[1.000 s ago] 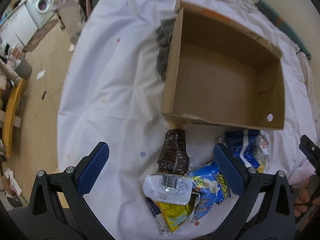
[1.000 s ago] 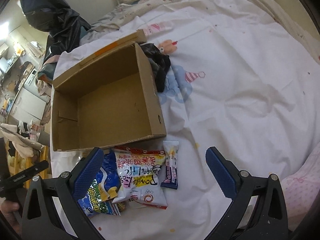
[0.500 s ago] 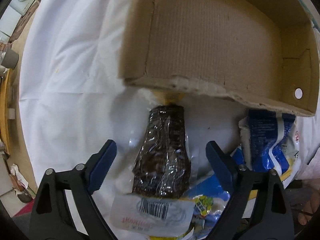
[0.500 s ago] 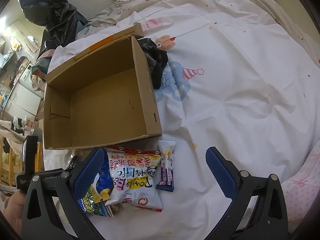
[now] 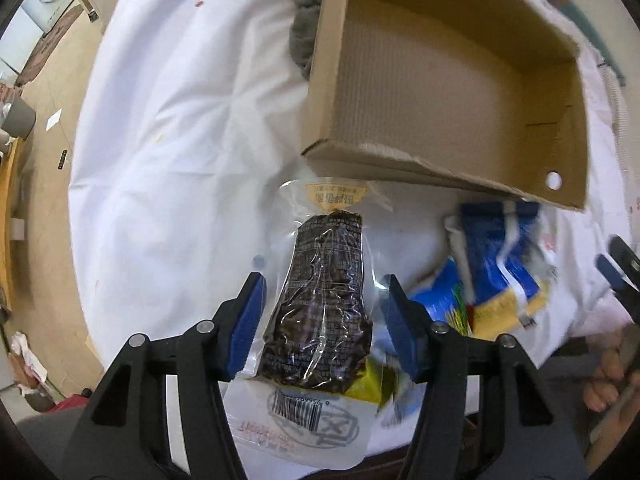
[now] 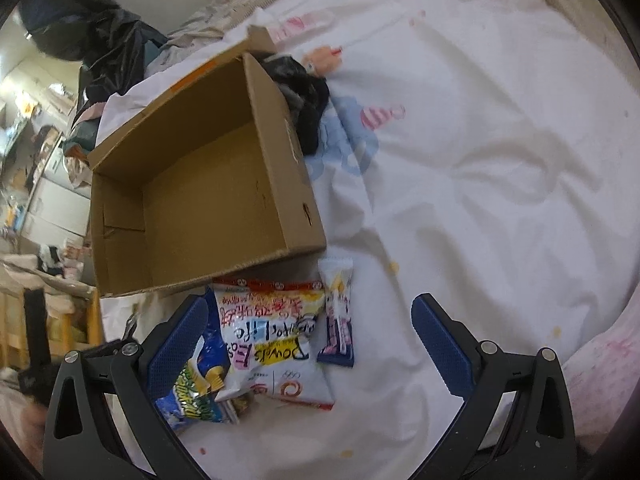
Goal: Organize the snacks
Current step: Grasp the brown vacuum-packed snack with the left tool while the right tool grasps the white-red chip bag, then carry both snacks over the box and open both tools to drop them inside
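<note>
Two blue pads of the left gripper point(image 5: 322, 322), closing, flank the dark snack pouch point(image 5: 320, 308) without visibly pinching it; right gripper point(image 6: 310, 344) spread wide above the snack pile.

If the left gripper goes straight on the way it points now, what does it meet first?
Probably the dark snack packet, which already lies between the closing fingers of the left gripper; whether they touch it is unclear.

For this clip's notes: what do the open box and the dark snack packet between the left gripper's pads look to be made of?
The box looks like plain brown corrugated cardboard, matte: fine ribbing lines its inner walls and its near edge is torn and fuzzy. The dark snack packet looks like clear, glossy plastic film, probably vacuum-sealed: it wrinkles tightly over dark contents and catches bright glare, with a flat transparent margin around them.
</note>
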A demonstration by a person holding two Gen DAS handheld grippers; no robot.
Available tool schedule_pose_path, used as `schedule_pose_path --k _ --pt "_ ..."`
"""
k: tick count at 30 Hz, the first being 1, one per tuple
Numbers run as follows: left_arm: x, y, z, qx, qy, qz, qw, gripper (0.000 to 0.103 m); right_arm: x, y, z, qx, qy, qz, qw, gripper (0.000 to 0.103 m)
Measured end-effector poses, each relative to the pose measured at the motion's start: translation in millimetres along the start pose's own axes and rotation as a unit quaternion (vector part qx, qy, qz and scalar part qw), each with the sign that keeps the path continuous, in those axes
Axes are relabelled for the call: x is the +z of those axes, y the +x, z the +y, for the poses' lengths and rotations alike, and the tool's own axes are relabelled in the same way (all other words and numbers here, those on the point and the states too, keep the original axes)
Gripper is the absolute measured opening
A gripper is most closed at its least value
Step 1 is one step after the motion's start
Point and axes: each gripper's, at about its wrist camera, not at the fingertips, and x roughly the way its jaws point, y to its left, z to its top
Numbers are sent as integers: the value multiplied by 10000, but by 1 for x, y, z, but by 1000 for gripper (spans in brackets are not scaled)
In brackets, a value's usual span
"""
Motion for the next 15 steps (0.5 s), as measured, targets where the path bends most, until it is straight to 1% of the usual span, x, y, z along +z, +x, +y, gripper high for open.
schedule_pose_path --k 2,4,5,6,9,10,12,15 --pt "-9 -14 5 42 32 -224 9997 55 -1 6 -4 69 155 167 9997 103" --pt "-26 -29 13 106 -4 -487 9988 55 -2 19 -1 344 187 556 9977 103" --pt "-25 -41 15 146 -53 -636 9979 55 -3 26 2 484 172 756 9958 102" --pt "-29 -44 19 162 -81 -738 9971 55 -5 32 5 545 166 863 9946 99" --pt "-36 -43 29 138 -188 -1014 9946 55 -13 52 16 546 108 1182 9914 89" --pt "-40 -47 31 119 -237 -1129 9933 55 -15 60 19 540 133 1273 9903 87" --pt "-41 -45 29 126 -269 -1253 9917 55 -17 69 23 456 116 1318 9902 83" --pt "-31 -43 22 143 -224 -1358 9904 55 -18 83 28 294 116 1369 9901 81"
